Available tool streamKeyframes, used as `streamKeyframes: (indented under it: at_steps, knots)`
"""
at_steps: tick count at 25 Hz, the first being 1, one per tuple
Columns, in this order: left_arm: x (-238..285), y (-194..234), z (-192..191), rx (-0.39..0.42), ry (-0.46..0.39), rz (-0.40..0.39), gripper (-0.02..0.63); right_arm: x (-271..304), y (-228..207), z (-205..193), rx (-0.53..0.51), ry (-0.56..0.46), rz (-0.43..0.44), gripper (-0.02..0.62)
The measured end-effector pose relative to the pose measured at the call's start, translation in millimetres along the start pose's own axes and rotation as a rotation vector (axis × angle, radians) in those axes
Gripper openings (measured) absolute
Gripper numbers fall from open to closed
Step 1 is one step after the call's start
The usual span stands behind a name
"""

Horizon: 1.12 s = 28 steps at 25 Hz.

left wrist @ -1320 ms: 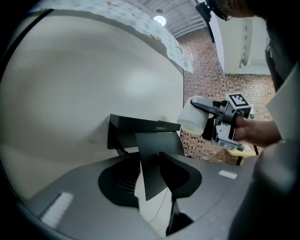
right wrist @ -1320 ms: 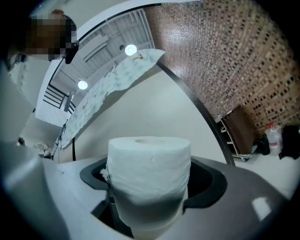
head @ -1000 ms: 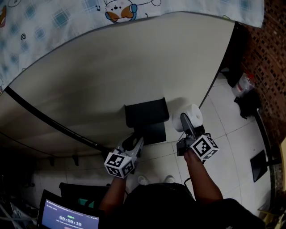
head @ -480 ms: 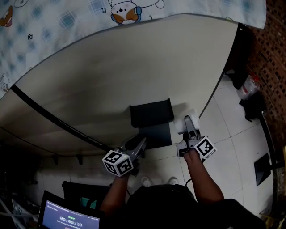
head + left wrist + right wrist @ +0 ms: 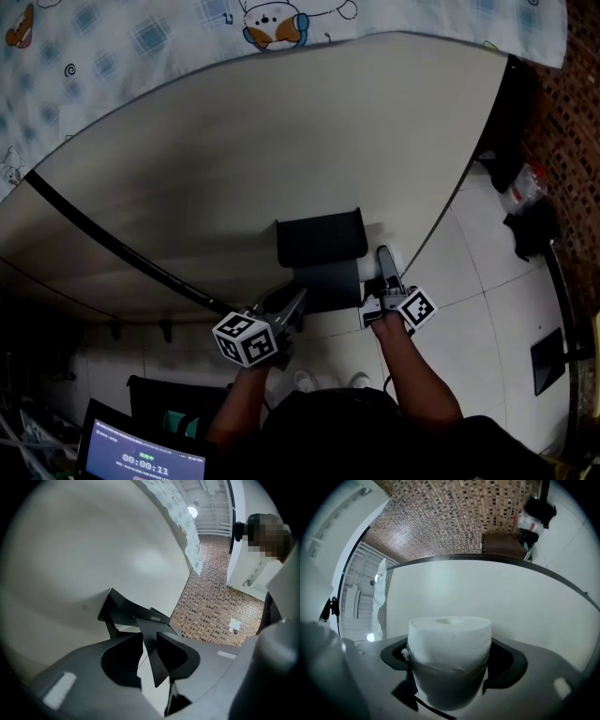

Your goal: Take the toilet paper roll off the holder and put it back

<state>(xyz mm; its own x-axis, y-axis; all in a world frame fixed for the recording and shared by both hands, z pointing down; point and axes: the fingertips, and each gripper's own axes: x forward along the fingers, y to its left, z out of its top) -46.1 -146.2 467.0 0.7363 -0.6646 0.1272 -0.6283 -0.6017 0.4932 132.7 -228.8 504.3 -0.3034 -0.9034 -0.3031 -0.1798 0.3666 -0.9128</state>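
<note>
In the head view, the roll [image 5: 397, 262] is now sitting tight against the 3 o'clock end of the holder [image 5: 319, 242]. A second ago it was hanging clear of it. The right gripper [image 5: 384, 267] is covering most of the roll. The left gripper [image 5: 298, 298] is reaching in at the holder's 7 o'clock. This looks like the put-back nearing its seat.

In the left gripper view, the jaws are closing around the holder's thin dark plate [image 5: 152, 641], which is standing between them (no firm squeeze is showing yet). They are probably steadying it.

In the right gripper view, the jaws are standing wide and clamping the roll on both sides, with its end pointing at the wall [image 5: 525, 602] just beyond.

For room, the wall is blocking 12 o'clock and its edge is running close at the roll's 3 o'clock. The tiled floor [image 5: 469, 309] toward 5 o'clock is lying open for pulling back.
</note>
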Motion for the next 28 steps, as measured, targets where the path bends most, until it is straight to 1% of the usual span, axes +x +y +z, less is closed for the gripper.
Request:
streamKeyframes:
  at_steps: [3, 6, 9, 13, 18, 24, 28]
  knots:
    - [-0.3, -0.3, 0.2, -0.002, 0.000, -0.005, 0.110, -0.6, -2.5, -0.3, 0.051, -0.027, 0.021, 0.437]
    - [0.0, -0.3, 0.8, -0.010, -0.002, -0.012, 0.110, -0.9, -1.7, 0.4, 0.101, -0.052, 0.068, 0.436]
    - [-0.3, 0.5, 1.7, -0.015, 0.000, -0.018, 0.109, -0.4, -1.7, -0.7, 0.128, -0.064, 0.099, 0.436]
    - [-1.2, -0.5, 1.1, -0.036, -0.001, -0.032, 0.103, -1.0, -7.0, -1.4, 0.130, -0.069, 0.113, 0.436]
    - [-1.7, -1.8, 1.3, -0.055, 0.006, -0.050, 0.100, -3.6, -6.4, -1.3, 0.123, -0.062, 0.173, 0.436]
    - [-1.5, 2.2, 3.4, -0.070, 0.020, -0.067, 0.097, 4.5, -2.1, -3.1, 0.127, -0.090, 0.210, 0.436]
    - [-1.2, 2.1, 3.2, -0.072, 0.026, -0.071, 0.095, 10.9, 3.3, -16.9, 0.105, -0.051, 0.225, 0.436]
